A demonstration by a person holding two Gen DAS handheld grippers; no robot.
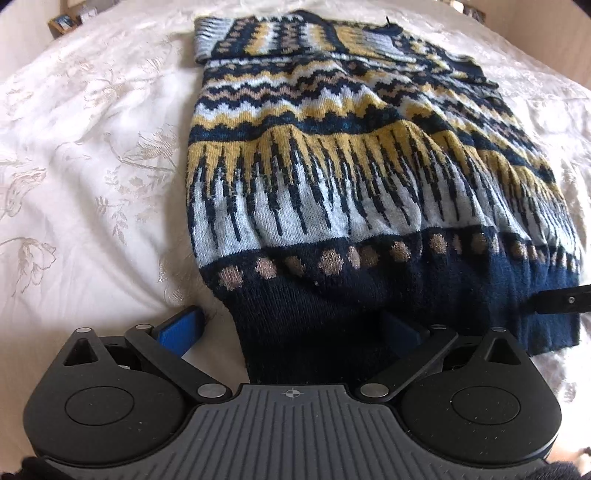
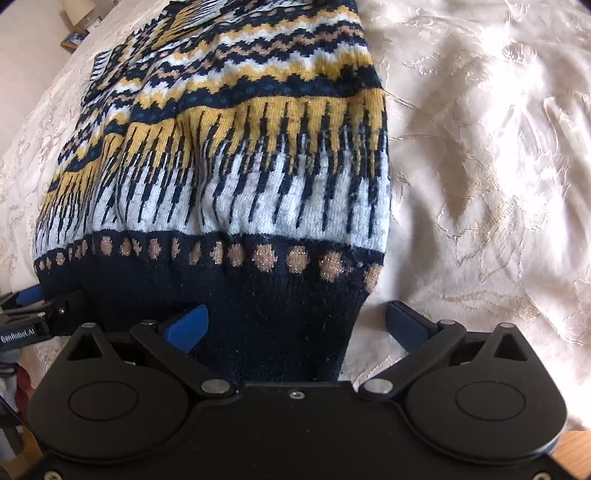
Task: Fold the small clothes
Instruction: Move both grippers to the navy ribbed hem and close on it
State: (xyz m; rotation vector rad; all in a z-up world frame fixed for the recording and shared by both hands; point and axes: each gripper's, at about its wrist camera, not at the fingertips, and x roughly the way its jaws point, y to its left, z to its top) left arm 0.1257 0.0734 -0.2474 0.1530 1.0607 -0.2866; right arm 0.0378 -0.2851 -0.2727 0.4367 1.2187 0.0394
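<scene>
A knitted sweater [image 1: 332, 184] in navy, yellow and pale blue lies flat on a white bedspread [image 1: 81, 166], its navy hem toward me and its sleeves folded in at the far end. My left gripper [image 1: 291, 328] is open, its blue pads either side of the hem's left corner. My right gripper [image 2: 295, 325] is open around the hem's right corner on the sweater [image 2: 240, 166]. The hem lies between both pairs of fingers. Each gripper shows at the edge of the other's view: the right one [image 1: 565, 301], the left one [image 2: 33, 314].
The embroidered white bedspread [image 2: 480, 166] spreads wide on both sides of the sweater. A small wooden item [image 1: 64, 22] stands beyond the bed at far left. A wooden surface [image 2: 576, 454] shows at the lower right corner.
</scene>
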